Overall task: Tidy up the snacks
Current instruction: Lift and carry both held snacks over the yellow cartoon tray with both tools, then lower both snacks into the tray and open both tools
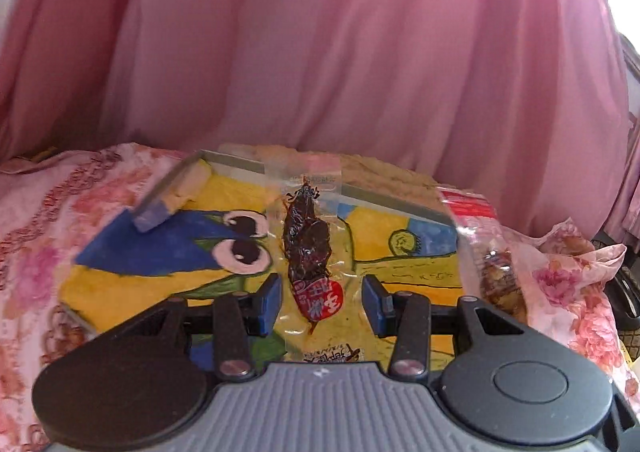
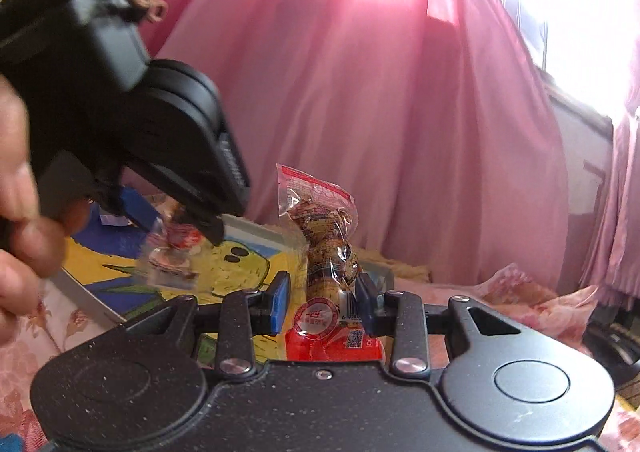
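Note:
A clear packet with a dark dried-meat snack and a red label [image 1: 308, 248] sits between the blue pads of my left gripper [image 1: 322, 304], which is shut on its plastic edges. The right wrist view shows that same packet [image 2: 172, 248], blurred, hanging from the left gripper [image 2: 172, 220] above the painted board. My right gripper [image 2: 322, 304] is shut on a second packet [image 2: 328, 252], a brown speckled snack with red printing, held upright. That second packet [image 1: 492, 252] also appears at the right of the left wrist view.
A yellow and blue cartoon painting board [image 1: 160, 252] lies on a pink floral cloth [image 1: 36, 220]. A grey bar with a pale block [image 1: 172, 196] rests on its far left corner. Pink curtains [image 1: 320, 52] hang close behind. A person's hand [image 2: 16, 188] holds the left gripper.

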A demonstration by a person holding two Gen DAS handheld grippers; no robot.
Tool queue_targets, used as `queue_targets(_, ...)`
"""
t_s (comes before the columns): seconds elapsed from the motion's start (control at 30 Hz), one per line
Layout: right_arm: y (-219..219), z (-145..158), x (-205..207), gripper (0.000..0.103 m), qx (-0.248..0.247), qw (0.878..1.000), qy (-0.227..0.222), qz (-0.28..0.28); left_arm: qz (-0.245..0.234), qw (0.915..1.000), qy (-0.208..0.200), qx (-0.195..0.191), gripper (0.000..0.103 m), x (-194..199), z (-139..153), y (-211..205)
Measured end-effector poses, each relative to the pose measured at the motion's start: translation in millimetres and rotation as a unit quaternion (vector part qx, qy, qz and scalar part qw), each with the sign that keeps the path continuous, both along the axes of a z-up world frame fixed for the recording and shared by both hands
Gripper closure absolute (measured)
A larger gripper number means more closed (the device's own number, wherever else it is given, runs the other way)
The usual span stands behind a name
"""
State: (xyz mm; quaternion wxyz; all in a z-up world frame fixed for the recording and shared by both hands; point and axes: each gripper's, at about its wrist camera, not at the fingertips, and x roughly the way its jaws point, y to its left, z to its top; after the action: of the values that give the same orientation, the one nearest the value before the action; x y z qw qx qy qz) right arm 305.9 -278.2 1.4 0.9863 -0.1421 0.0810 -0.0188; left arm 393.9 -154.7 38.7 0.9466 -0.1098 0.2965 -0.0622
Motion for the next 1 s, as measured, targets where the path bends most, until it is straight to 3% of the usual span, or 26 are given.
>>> queue_targets(0.5,-17.7,-23.3,48.6,0.065,0.056,0.995,0.085,-0.014,-0.001,0.9984,0.056,-0.012,0.056,31.2,-37.8,-11.7)
queue_targets(1.0,-26.9,-27.7,63.2,0.064,0.073,0.992,0.106,-0.011,-0.003,0.9972,0.074,0.001,0.05,35.0,-41.3,-16.3)
